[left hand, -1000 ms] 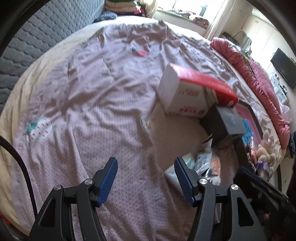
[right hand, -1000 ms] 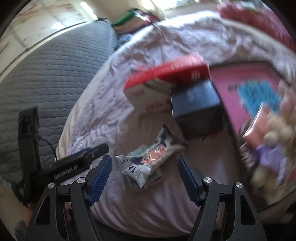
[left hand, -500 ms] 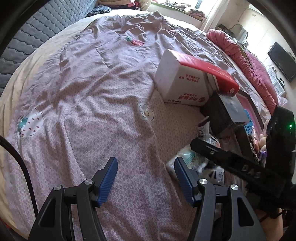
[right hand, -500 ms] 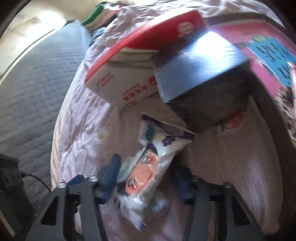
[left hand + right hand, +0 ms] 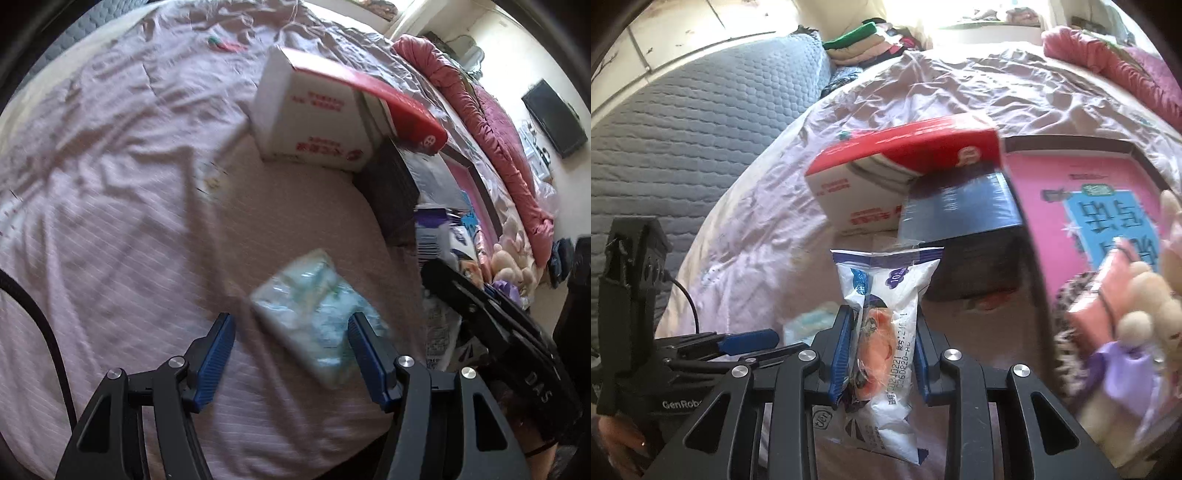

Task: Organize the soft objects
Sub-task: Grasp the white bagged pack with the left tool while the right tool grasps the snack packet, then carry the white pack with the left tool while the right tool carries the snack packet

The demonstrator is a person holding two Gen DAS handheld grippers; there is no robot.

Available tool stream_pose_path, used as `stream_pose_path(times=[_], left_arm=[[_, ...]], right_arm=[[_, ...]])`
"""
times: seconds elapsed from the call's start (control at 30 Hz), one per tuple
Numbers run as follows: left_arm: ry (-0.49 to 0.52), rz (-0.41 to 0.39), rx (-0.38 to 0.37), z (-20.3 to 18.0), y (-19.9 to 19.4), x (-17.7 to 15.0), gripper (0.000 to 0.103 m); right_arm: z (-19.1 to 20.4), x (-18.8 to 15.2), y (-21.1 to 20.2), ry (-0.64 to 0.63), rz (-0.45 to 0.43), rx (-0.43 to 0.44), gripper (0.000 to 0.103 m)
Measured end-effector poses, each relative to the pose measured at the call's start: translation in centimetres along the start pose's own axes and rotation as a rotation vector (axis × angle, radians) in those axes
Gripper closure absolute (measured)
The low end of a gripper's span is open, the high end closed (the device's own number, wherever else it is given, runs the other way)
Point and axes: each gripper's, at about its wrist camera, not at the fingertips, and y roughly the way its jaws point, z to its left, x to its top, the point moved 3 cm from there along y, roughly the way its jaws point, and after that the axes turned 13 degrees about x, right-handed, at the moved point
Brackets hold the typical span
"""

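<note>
My right gripper (image 5: pixel 880 347) is shut on a white and purple soft packet (image 5: pixel 886 332) with an orange picture, held up above the bed. My left gripper (image 5: pixel 291 354) is open, its blue fingers on either side of a pale green and white soft pack (image 5: pixel 317 317) that lies on the pink sheet. The right gripper's black body (image 5: pixel 498 325) shows at the right of the left wrist view, with the packet (image 5: pixel 432 232) above it. The left gripper (image 5: pixel 746 339) shows at the lower left of the right wrist view.
A red and white box (image 5: pixel 325 122) stands on the bed with a dark box (image 5: pixel 395 192) beside it. A pink tray (image 5: pixel 1082 206) with plush toys (image 5: pixel 1137 306) lies to the right. A grey quilted headboard (image 5: pixel 683 129) is at the left.
My right gripper closed on the white and purple packet and lifted it off the pale green pack. My left gripper moved forward over the pale green pack, now uncovered.
</note>
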Motion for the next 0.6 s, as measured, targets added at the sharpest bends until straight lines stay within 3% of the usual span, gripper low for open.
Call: stream_pose_path(times=[0.07, 0.23, 0.4, 0.5, 0.6], left_arm=[[-0.034, 0.017, -0.02, -0.6, 0.5, 0.0, 0.037], [-0.087, 0.019, 0.027, -1.6, 1.8, 0.3, 0.036], [-0.107, 0.011, 0.137, -3.2, 3.1, 0.7, 0.037], [-0.059, -0.029, 0.252, -4.4, 3.6, 0.6, 0.05], [-0.019, -0.056, 0.259, -5.0, 3.3, 0.4, 0.065]], right_arm=[[-0.4, 0.3, -0.7, 0.016, -0.028, 0.017, 0.073], [-0.8, 1.0, -2.2, 0.026, -0.079, 0.046, 0.072], [-0.8, 1.4, -2.6, 0.03, -0.106, 0.066, 0.072], [-0.6, 1.6, -3.2, 0.018, -0.119, 0.065, 0.072], [-0.5, 1.8, -4.0, 0.008, -0.145, 0.065, 0.072]])
